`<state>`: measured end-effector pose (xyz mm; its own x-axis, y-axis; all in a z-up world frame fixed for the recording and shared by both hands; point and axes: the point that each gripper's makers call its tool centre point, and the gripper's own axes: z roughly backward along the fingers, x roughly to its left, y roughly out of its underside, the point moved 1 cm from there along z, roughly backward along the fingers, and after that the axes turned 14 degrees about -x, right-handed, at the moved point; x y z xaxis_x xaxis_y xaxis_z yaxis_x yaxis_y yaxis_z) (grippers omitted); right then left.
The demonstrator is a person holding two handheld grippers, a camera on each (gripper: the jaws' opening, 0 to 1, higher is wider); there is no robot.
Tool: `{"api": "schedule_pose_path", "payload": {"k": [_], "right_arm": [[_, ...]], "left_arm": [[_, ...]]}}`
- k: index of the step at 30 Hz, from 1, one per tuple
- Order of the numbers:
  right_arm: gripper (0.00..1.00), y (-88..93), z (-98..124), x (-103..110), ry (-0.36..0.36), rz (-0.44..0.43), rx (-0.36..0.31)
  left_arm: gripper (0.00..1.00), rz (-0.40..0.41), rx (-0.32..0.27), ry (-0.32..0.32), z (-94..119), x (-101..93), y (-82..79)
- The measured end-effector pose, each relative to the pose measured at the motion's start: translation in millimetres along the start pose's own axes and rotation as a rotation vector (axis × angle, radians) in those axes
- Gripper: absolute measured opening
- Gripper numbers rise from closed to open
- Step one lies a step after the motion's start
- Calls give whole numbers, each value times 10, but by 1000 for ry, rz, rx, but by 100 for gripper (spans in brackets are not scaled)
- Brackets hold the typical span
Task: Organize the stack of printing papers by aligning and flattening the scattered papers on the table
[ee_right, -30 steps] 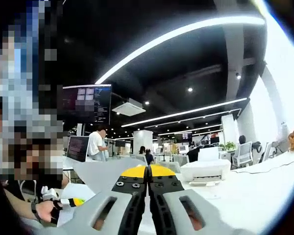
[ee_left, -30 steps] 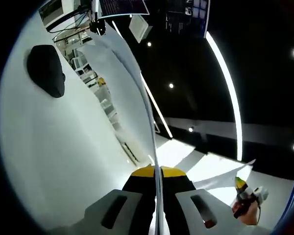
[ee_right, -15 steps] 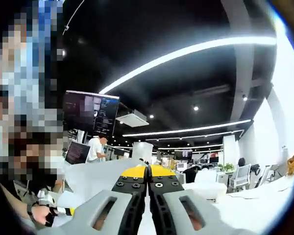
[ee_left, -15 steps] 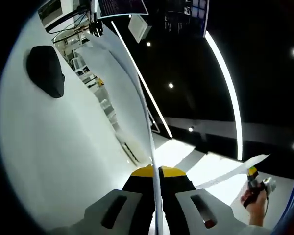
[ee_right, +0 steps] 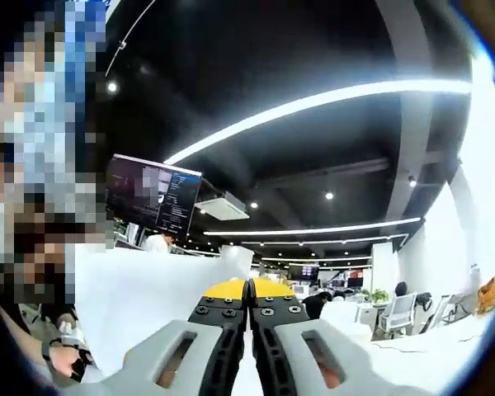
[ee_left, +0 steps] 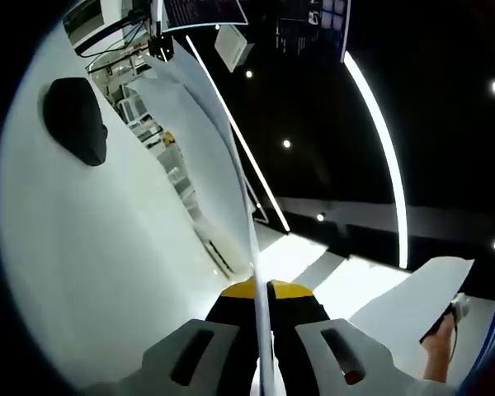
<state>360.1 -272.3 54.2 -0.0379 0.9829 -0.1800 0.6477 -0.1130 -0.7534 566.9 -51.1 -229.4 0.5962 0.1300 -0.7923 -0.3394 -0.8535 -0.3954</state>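
Harsh contrast: dark ceiling, blown-out white below.

From my left gripper [ee_left: 261, 290], light comes from a long ceiling strip [ee_left: 379, 132] bent into an arc by the fisheye, plus small spot lamps [ee_left: 286, 143]; the table [ee_left: 74, 272] glares nearly featureless white, and the paper [ee_left: 223, 157] edge smears soft where it nears the lens. From my right gripper [ee_right: 249, 289], another strip light [ee_right: 313, 101] curves overhead against a dim ceiling, the right edge washes out to pure white, and the sheet [ee_right: 140, 297] looks evenly lit, shadowless. Far desks are small and blurry. My jaws stay sharp; straight lines bow toward both edges.
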Motion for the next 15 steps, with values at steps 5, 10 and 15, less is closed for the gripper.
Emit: {"api": "schedule_pose_path", "payload": {"k": [5, 10, 15], "right_arm": [[0, 81, -44, 37, -11, 27, 21], [0, 228, -95, 71, -22, 5, 48], [0, 346, -147, 148, -39, 3, 70]], "left_arm": [[6, -9, 7, 7, 1, -10, 11], [6, -7, 7, 10, 1, -10, 5], [6, -9, 8, 10, -1, -4, 4]]}}
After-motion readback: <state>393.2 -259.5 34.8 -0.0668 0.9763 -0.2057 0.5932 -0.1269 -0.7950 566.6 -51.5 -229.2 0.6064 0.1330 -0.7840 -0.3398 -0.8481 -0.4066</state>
